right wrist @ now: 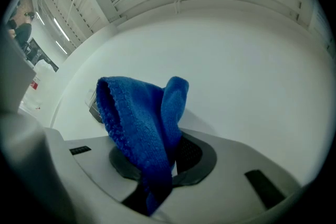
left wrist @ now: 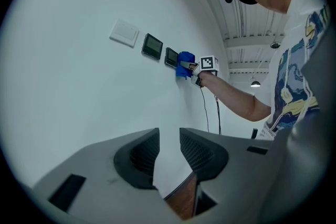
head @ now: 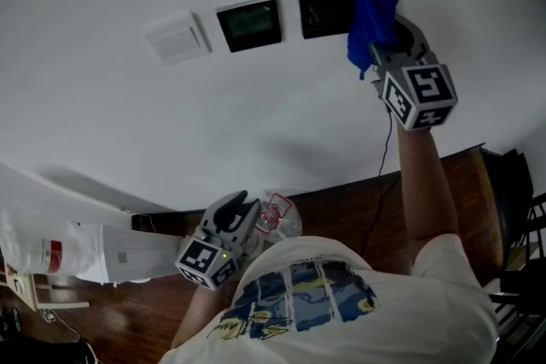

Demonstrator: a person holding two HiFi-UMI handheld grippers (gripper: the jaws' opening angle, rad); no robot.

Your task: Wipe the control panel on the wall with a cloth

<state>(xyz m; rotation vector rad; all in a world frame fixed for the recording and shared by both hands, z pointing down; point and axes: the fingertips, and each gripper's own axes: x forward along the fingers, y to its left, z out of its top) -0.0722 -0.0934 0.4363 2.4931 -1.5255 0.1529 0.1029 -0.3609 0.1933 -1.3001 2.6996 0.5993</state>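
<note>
Your shirt (head: pixel 324 303) with the blue picture on it is closest, at the bottom of the head view. Just by it, down low, you hold your left claw (head: pixel 241 205). In the left gripper view its two jaws are a little apart and nothing is between them; you can see only the white wall (left wrist: pixel 79 86) and a bit of brown floor (left wrist: pixel 181 202) through the gap.

Your right arm reaches up to the wall. Your right claw (head: pixel 394 47) is clamped on a blue cloth (head: pixel 371 13). In the right gripper view the cloth sticks up from between the jaws and flops over them.

Three things sit in a row on the wall. On the left is a white switch (head: pixel 177 37). In the middle is a dark panel (head: pixel 249 24). On the right is a second dark panel (head: pixel 324 13). The cloth is pressed on the right edge of that second dark panel and covers that side of it.

A black cord (head: pixel 384 175) hangs down the wall beside your right arm
</note>
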